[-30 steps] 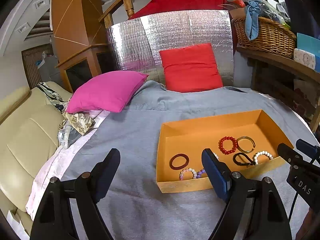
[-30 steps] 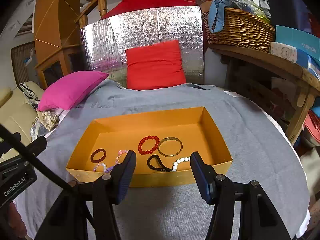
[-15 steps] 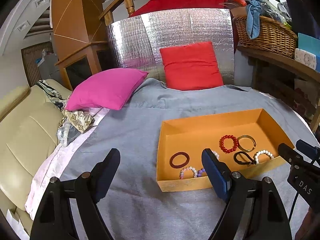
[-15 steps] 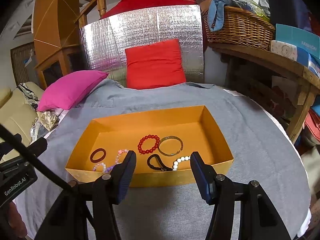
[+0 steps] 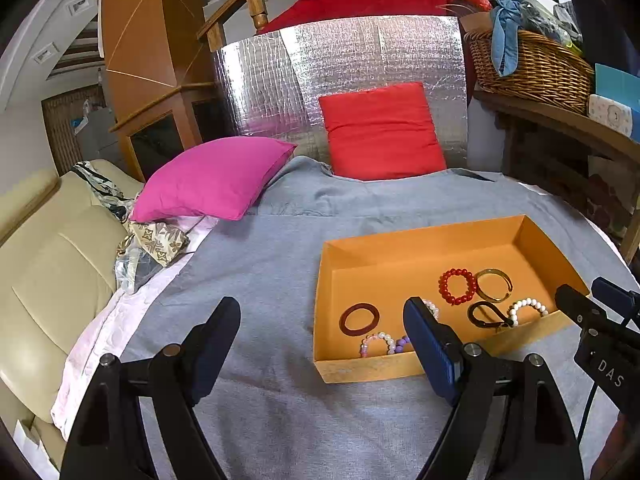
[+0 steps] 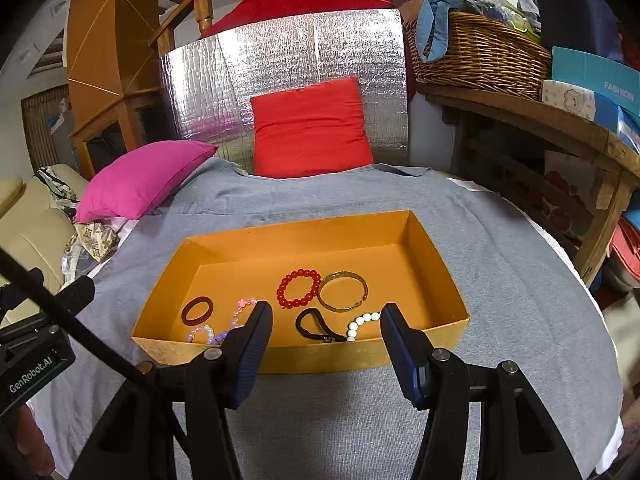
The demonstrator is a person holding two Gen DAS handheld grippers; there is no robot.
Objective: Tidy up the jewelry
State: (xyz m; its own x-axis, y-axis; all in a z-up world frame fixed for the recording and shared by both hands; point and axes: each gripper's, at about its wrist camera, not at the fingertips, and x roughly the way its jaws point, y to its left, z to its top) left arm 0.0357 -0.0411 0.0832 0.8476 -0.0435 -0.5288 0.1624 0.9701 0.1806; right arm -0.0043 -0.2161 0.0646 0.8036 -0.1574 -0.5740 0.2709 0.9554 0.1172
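Note:
An orange box sits on the grey cloth and holds several bracelets: a red bead bracelet, a gold bangle, a dark red ring, a black cord loop, a white bead bracelet and a pink-purple bead strand. My right gripper is open and empty just before the box's near wall. My left gripper is open and empty, left of the box's front corner.
A pink pillow and a red pillow lie at the far side against a silver foil panel. A cream sofa is at the left. A wooden shelf with a wicker basket stands at the right.
Both views have shifted very slightly; the box and bracelets lie as before. Both grippers stay open and empty.

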